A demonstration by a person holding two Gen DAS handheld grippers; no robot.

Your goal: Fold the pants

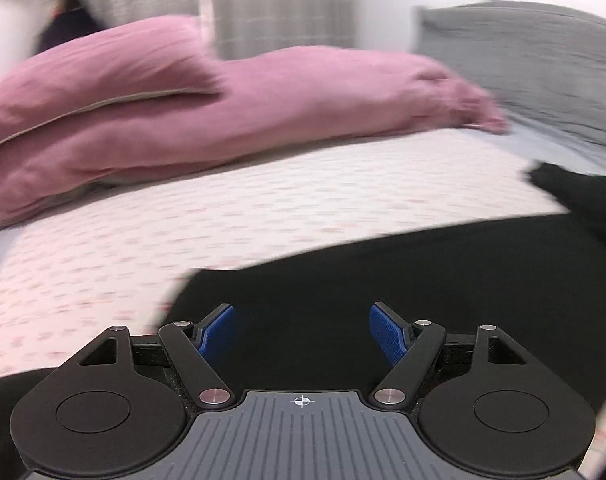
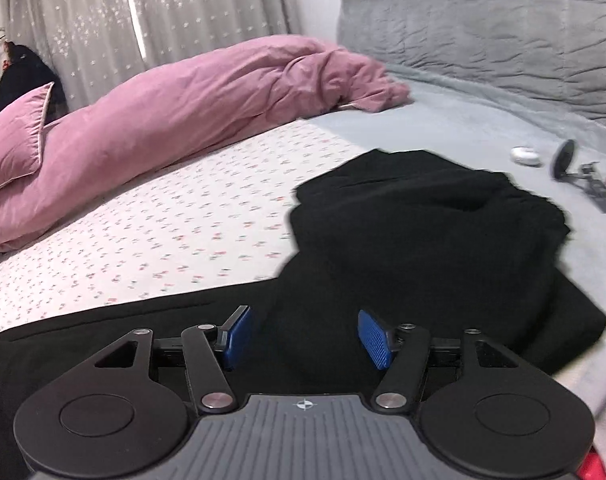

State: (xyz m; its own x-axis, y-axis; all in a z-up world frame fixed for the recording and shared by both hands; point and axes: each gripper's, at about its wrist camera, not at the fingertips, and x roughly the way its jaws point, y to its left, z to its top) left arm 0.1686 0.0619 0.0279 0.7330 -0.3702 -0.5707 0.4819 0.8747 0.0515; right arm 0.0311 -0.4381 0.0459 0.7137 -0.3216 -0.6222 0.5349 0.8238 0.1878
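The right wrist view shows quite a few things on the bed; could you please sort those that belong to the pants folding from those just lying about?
Belongs to the job:
black pants
left gripper
right gripper

Just lying about:
pink duvet
pink pillow
grey quilted pillow
small white object
black stand-like gadget

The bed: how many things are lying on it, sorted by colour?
Judging from the right wrist view:
Black: 2, the pants and a stand
Pink: 2, the duvet and a pillow
Grey: 1, the big pillow
White: 1, a small case
Total: 6
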